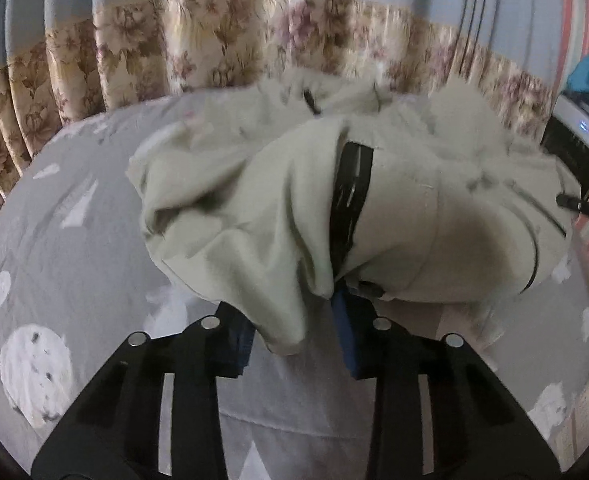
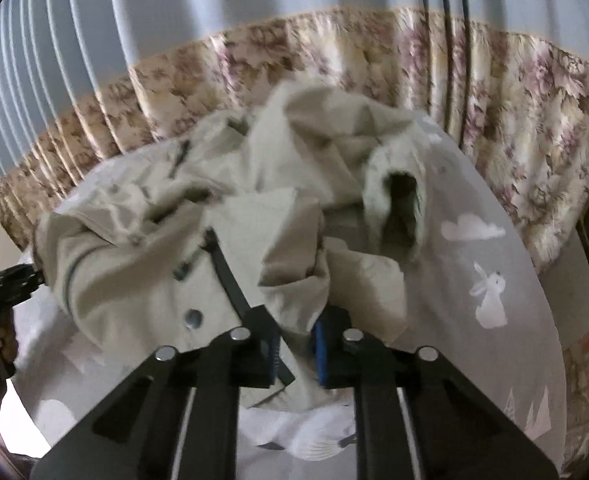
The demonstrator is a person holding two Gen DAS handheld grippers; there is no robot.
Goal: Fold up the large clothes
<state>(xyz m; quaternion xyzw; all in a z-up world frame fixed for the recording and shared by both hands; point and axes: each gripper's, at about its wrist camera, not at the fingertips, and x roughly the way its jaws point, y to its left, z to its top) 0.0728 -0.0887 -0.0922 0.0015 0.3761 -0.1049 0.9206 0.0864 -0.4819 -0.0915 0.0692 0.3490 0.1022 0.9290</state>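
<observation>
A beige jacket (image 1: 406, 208) with a black zipper (image 1: 350, 200) lies crumpled on a grey printed bedsheet (image 1: 74, 240). In the left wrist view my left gripper (image 1: 292, 340) sits at the jacket's near edge. A thick fold of fabric hangs between its blue pads (image 1: 346, 340) and is gripped there. In the right wrist view the same jacket (image 2: 142, 280) shows a snap button (image 2: 193, 317) and an open sleeve cuff (image 2: 398, 208). My right gripper (image 2: 296, 354) is shut tight on the jacket's hem beside the zipper band.
A curtain with a floral band (image 1: 222, 40) hangs behind the bed. Dark cables (image 2: 446, 60) run down in front of it. A white and black appliance (image 1: 578, 132) with blue cloth on top stands at the right. A hand holding the other gripper (image 2: 2, 288) shows at the left edge.
</observation>
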